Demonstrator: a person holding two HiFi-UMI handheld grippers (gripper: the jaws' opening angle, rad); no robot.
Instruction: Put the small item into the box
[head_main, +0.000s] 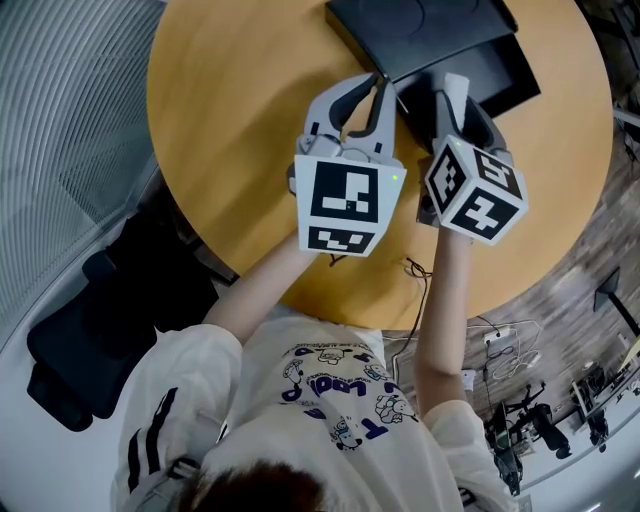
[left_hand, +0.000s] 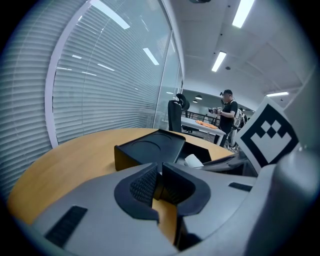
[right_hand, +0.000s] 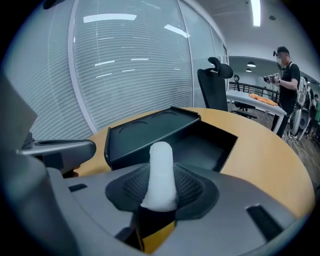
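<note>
A small white cylinder-shaped item stands upright between the pads of my right gripper, which is shut on it. In the left gripper view the item shows as a white tip beside the box. The black box lies open just past the item, with its lid resting slanted on the box's left side. In the head view the box sits at the table's far side, and the right gripper reaches over its near edge. My left gripper hovers beside it, shut and holding nothing.
The round wooden table has bare surface left of the box. Blinds and a glass wall stand beyond the table. A black office chair and a person are far off. Cables lie on the floor at the right.
</note>
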